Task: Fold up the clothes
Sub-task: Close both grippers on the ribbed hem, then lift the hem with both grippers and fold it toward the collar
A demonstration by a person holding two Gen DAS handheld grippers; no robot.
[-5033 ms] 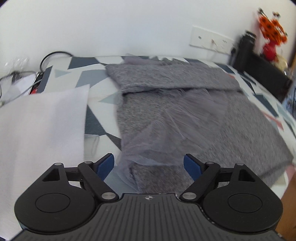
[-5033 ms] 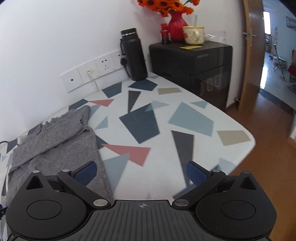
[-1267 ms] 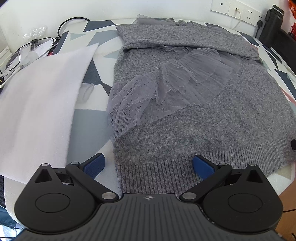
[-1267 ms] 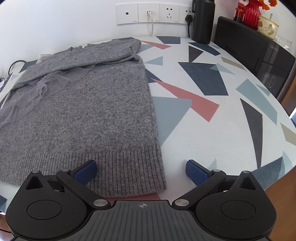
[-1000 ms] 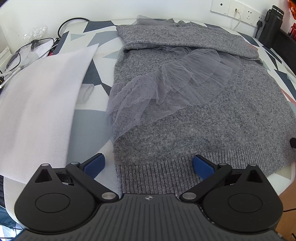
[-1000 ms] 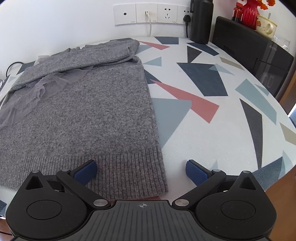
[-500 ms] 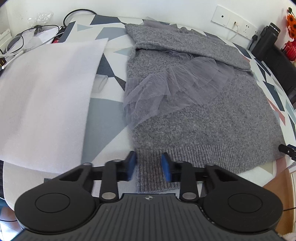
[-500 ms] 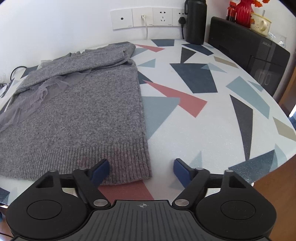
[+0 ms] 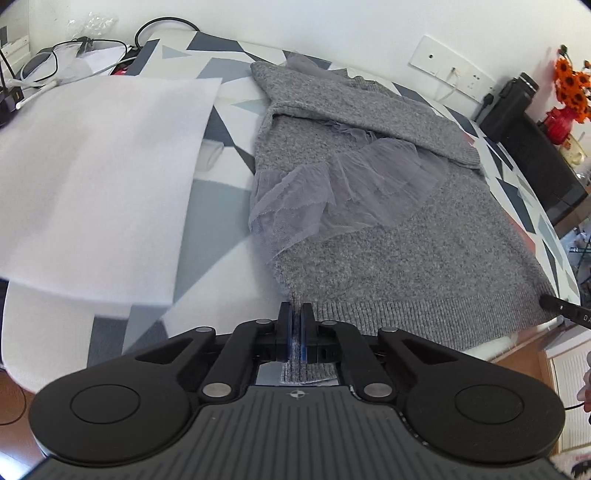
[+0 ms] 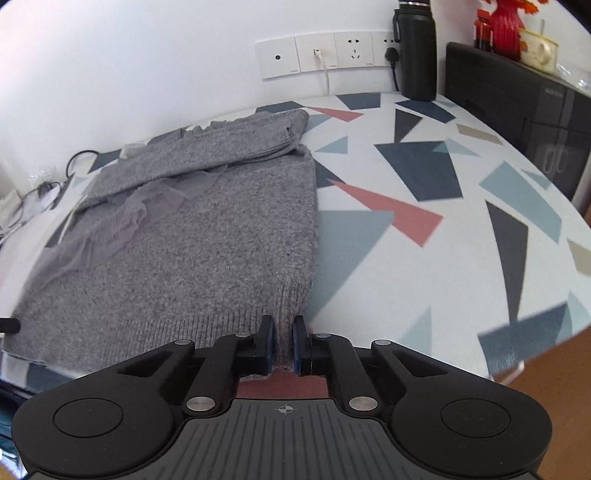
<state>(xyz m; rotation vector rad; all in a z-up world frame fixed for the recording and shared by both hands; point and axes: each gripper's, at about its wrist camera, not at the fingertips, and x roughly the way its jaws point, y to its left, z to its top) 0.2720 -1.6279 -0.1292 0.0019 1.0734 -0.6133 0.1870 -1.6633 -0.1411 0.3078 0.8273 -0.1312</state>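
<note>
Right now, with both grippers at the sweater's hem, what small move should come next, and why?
Probably lift the hem and carry it toward the collar. The left gripper and right gripper are each shut on a hem corner of the sweater, which lies flat on the table.

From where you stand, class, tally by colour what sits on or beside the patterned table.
Grey: 1, sweater
White: 1, foam sheet
Black: 2, bottle, cabinet
Red: 1, vase
Total: 5
</note>
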